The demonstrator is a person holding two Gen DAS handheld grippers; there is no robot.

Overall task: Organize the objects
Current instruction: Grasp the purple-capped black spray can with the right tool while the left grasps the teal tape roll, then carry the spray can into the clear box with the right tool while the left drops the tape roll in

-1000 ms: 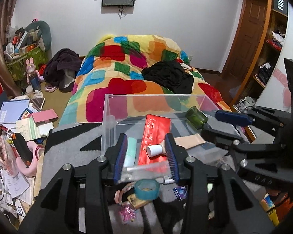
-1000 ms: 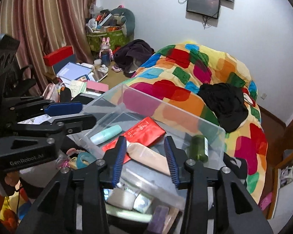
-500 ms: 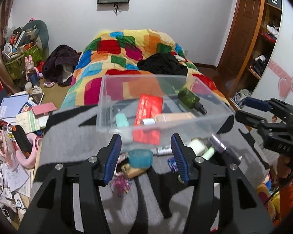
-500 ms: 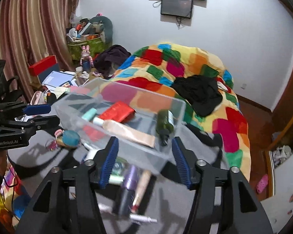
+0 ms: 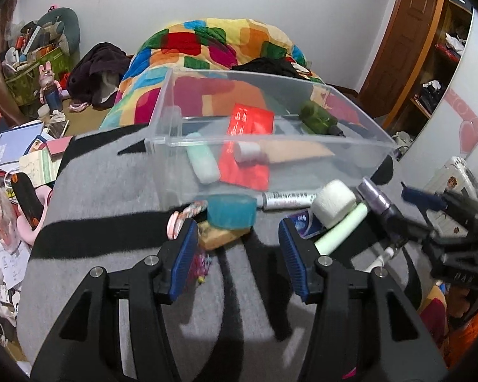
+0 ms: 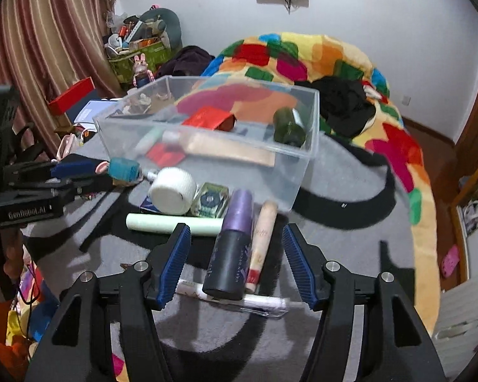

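A clear plastic bin [image 5: 302,145] [image 6: 312,133] stands on a grey and black blanket. It holds a red box [image 5: 250,121], a mint tube [image 5: 202,165], a beige tube [image 6: 226,149] and a dark green bottle [image 5: 317,117] [image 6: 288,129]. In front of it lie a teal tape roll [image 5: 232,211], a white roll [image 6: 172,191], a pale green tube [image 6: 172,223], a purple bottle [image 6: 232,248] and a peach tube [image 6: 261,238]. My left gripper [image 5: 237,256] is open, just short of the teal roll. My right gripper [image 6: 235,264] is open around the purple bottle and peach tube.
A bed with a colourful quilt [image 6: 302,60] lies behind the bin. Books and clutter [image 5: 22,149] cover the floor at left. A silver tube [image 5: 288,199] and small packets [image 6: 212,203] lie by the bin. A clear pen [image 6: 258,302] lies under the purple bottle.
Both grippers have drawn back from over the bin and dropped toward the loose items in front of it. Both jaws have opened wider.
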